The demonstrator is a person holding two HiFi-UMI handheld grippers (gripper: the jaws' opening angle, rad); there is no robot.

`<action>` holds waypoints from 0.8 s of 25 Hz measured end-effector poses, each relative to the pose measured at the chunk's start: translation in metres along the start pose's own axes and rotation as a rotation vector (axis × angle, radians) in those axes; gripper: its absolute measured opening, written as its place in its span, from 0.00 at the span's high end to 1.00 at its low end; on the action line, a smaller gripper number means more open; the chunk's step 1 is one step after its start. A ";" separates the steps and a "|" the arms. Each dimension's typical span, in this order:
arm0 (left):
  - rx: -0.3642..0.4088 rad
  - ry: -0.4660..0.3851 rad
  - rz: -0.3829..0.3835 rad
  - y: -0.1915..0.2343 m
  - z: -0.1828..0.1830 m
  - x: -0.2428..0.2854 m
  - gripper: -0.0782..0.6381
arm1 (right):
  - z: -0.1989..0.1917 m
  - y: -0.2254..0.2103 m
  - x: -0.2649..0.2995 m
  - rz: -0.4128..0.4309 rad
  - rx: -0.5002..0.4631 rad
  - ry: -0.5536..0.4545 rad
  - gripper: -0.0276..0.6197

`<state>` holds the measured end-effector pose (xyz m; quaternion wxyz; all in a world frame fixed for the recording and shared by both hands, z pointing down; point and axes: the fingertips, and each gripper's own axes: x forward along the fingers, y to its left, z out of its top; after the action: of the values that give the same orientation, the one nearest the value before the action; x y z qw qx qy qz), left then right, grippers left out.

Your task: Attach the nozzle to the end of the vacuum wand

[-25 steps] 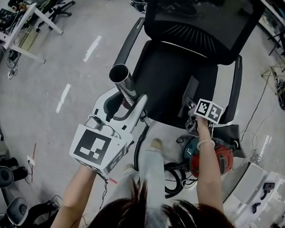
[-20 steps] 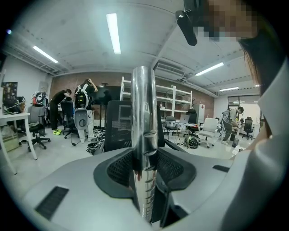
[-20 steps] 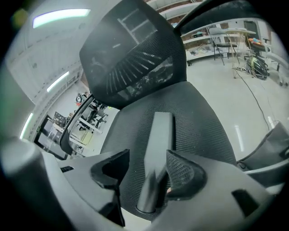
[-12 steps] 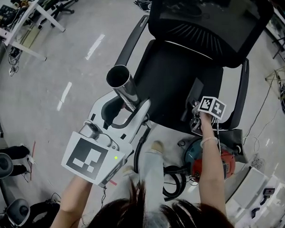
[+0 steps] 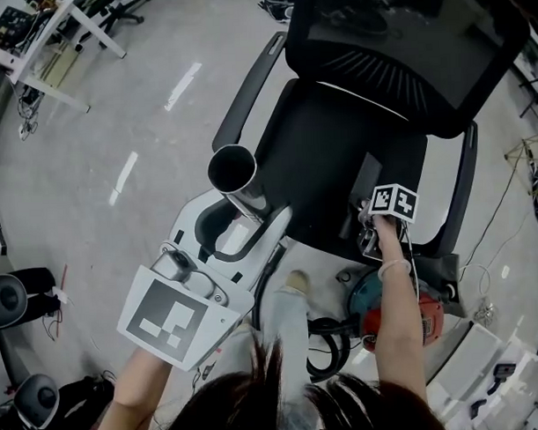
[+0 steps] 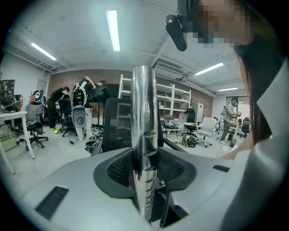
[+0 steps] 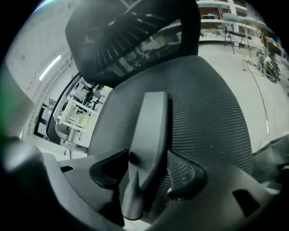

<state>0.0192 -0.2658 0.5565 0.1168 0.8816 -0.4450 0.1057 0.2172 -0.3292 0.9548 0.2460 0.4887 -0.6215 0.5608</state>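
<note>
The left gripper is clenching the vacuum wand, a shiny chrome tube with small dents along its side. Its open round end is pointing up, and the wand is hanging tilted beside the front edge of the black office chair.

The nozzle is lying on the chair's mesh seat, near the seat's front right part in the head view. It is a long, flat piece of dark matt plastic: the far end is wide and squared, and the near end is narrowing into a round collar.

The right gripper is reaching down over it. Its jaws have just been opening and are standing wide on both sides of the nozzle's narrow end, not squeezing it.
</note>
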 end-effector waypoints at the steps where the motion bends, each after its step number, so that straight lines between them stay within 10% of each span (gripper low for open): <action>1: -0.001 0.004 -0.002 0.000 -0.001 0.000 0.67 | -0.003 0.001 0.004 -0.015 -0.018 0.009 0.56; 10: -0.008 0.026 -0.010 0.004 0.000 -0.002 0.67 | -0.003 -0.004 0.006 -0.067 -0.016 0.019 0.55; 14: -0.007 0.035 -0.010 0.004 -0.002 0.001 0.67 | -0.001 -0.008 0.000 -0.078 -0.024 0.011 0.79; 20: 0.000 0.047 -0.012 0.004 -0.001 0.002 0.67 | -0.005 -0.005 -0.005 -0.066 -0.027 0.019 0.79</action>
<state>0.0165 -0.2692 0.5583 0.1280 0.8815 -0.4367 0.1258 0.2221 -0.3223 0.9545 0.2770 0.5001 -0.6103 0.5484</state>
